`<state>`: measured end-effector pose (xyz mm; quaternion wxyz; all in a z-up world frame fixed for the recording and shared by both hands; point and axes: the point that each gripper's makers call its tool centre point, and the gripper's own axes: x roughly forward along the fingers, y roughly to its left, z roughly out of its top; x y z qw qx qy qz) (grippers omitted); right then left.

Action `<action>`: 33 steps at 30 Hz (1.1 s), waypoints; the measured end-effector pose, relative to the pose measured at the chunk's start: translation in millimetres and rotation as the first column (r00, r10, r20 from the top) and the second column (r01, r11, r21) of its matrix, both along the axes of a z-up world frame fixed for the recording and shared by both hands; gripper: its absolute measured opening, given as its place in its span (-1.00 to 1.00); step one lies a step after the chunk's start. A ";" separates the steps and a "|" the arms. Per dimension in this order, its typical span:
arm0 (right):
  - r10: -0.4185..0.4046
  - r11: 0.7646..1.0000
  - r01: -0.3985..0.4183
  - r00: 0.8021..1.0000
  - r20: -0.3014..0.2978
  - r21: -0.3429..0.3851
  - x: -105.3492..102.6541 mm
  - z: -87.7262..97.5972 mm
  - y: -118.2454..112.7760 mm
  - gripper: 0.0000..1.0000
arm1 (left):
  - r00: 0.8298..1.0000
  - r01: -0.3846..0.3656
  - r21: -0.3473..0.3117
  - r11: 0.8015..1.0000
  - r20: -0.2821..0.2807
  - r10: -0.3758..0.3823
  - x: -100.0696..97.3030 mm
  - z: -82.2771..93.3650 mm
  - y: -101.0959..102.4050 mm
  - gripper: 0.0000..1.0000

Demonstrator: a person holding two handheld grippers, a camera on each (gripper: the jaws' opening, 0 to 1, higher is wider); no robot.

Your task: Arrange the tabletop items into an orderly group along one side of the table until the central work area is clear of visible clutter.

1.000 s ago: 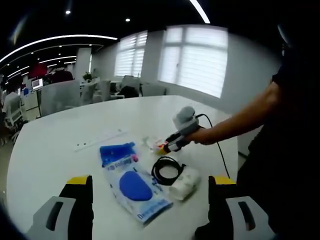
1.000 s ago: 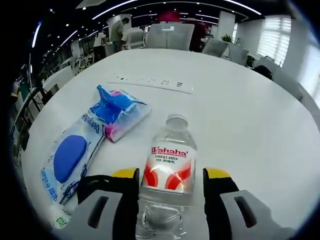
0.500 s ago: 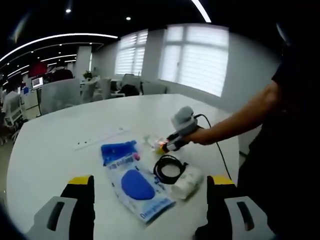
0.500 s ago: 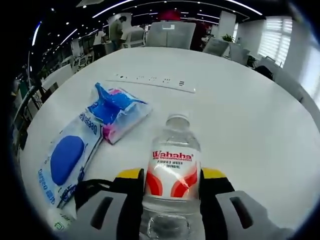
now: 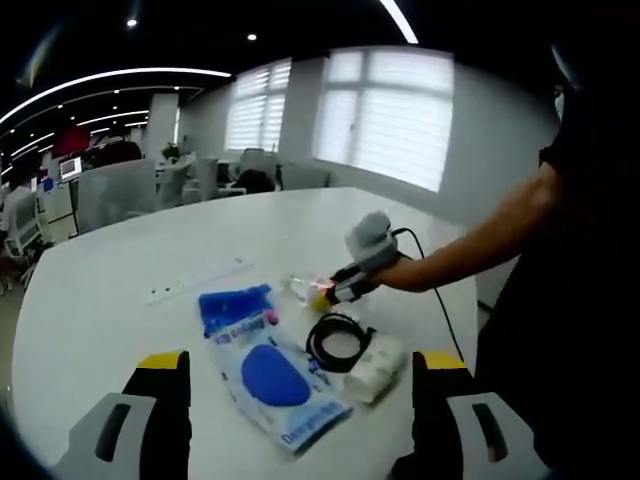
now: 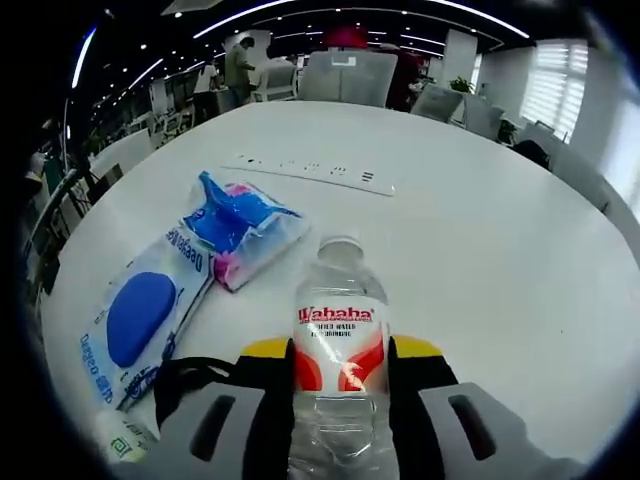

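Open-plan office; white round table (image 6: 520, 250) carries the clutter. Right gripper (image 6: 340, 365) is clamped on a clear Wahaha water bottle (image 6: 340, 340) standing near the table's near edge. Left of it lie a blue-and-white wipes pack (image 6: 140, 315) and a blue tissue packet (image 6: 240, 230); a white power strip (image 6: 310, 170) lies farther off. Left gripper (image 5: 290, 395) hangs above the table, jaws wide, holding nothing.

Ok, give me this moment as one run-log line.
right gripper: shut on water bottle | left gripper: open, above table | blue packets, cable coil, paper roll: unsorted
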<state>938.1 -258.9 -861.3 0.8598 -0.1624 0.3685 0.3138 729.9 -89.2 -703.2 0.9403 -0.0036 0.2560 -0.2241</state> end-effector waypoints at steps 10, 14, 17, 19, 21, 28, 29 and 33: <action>0.018 1.000 -0.018 1.000 0.006 0.017 -8.7 2.7 -4.9 -0.44 | 1.000 0.007 0.000 1.000 0.004 -0.007 4.0 0.5 -1.9 0.79; 0.013 0.999 -0.014 1.000 0.027 0.048 -9.7 15.3 -6.1 -0.44 | 1.000 0.013 -0.001 1.000 0.006 -0.013 5.5 1.0 -3.4 0.79; 0.006 0.997 -0.010 0.999 0.050 0.079 -10.3 27.6 -4.5 -0.44 | 1.000 0.021 -0.003 1.000 0.008 -0.021 7.3 2.2 -6.0 0.78; 0.004 0.995 -0.011 0.998 0.063 0.103 -12.2 35.5 -2.6 -0.44 | 1.000 0.027 -0.003 1.000 0.011 -0.027 8.8 3.5 -8.0 0.77; 0.007 0.993 -0.015 0.997 0.074 0.116 -14.5 42.3 -1.2 -0.44 | 0.999 0.032 -0.007 0.999 0.013 -0.032 9.7 5.0 -10.1 0.76; 0.008 0.982 -0.033 0.991 0.137 0.187 -29.7 77.3 4.2 -0.44 | 0.998 0.052 -0.022 0.998 0.022 -0.052 11.6 11.2 -20.9 0.75; 0.009 0.980 -0.037 0.990 0.144 0.193 -31.3 80.9 5.2 -0.44 | 0.998 0.055 -0.021 0.998 0.024 -0.055 11.6 12.0 -22.3 0.74; 0.008 0.975 -0.044 0.987 0.163 0.220 -41.4 97.0 6.6 -0.44 | 0.998 0.057 -0.022 0.998 0.030 -0.056 12.2 15.1 -26.5 0.73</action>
